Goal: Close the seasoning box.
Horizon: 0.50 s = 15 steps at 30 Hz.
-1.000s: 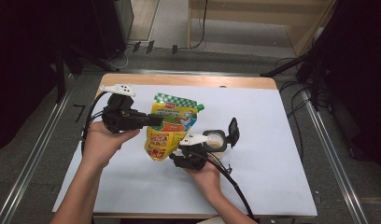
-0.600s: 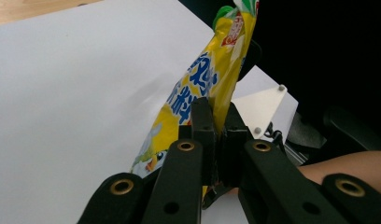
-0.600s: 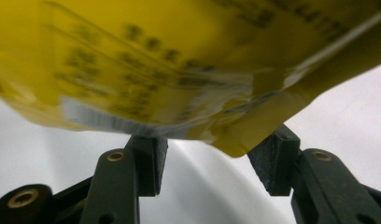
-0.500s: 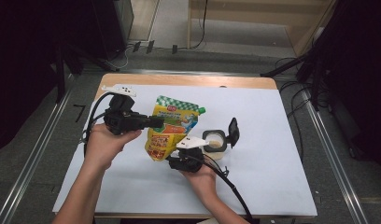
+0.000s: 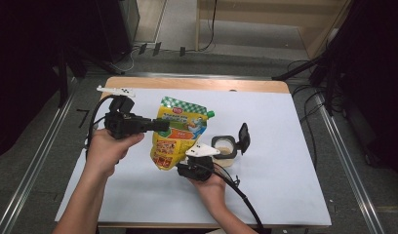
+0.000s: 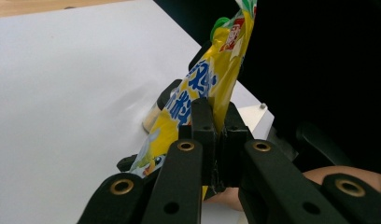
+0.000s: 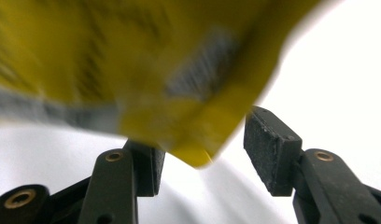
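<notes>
Two jaws pinch pouch point(image 6: 212, 88) edge – left gripper point(image 6: 215, 140).

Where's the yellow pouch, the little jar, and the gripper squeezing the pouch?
Pouch point(image 5: 175, 139), high view, middle of its printed front.
Jar point(image 5: 224, 147), high view, its open mouth.
Left gripper point(image 6: 215, 128), left gripper view, between its fingertips, shut on the pouch.

White-topped table point(image 5: 294, 146) with a wooden far edge, grey floor point(image 5: 36, 146), cables, dark surroundings
</notes>
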Each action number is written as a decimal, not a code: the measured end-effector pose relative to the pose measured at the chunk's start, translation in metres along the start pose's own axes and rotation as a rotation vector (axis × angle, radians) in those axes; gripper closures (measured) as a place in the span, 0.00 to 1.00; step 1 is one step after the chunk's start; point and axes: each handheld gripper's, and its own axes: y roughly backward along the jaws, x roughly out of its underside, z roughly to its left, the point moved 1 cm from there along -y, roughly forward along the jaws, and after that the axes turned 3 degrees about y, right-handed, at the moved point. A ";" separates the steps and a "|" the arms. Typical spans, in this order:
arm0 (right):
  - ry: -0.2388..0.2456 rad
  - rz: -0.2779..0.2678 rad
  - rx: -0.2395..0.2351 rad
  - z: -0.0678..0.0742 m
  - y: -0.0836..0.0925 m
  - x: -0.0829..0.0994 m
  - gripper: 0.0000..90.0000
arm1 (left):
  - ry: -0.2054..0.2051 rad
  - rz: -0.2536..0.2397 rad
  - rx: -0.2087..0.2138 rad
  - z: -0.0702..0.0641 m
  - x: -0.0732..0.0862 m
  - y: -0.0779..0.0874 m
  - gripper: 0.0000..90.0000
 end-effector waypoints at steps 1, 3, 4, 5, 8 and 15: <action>-0.003 -0.003 0.009 -0.001 0.000 0.002 0.57 | 0.004 -0.005 0.006 0.001 0.000 0.001 0.99; -0.017 -0.006 0.019 -0.004 0.001 0.004 0.58 | 0.010 -0.004 0.018 0.001 0.000 0.003 0.99; -0.022 -0.012 0.023 -0.005 0.002 0.005 0.58 | 0.012 -0.005 0.019 0.002 0.000 0.003 0.99; -0.027 -0.017 0.015 -0.006 0.002 0.005 0.58 | 0.015 -0.005 0.016 0.002 0.000 0.002 0.99; -0.007 -0.035 0.011 -0.003 0.005 0.003 0.60 | 0.020 0.000 0.011 0.003 0.000 0.000 0.99; 0.061 -0.065 -0.010 0.008 0.010 -0.002 0.62 | 0.011 0.017 -0.052 0.004 0.001 -0.008 0.98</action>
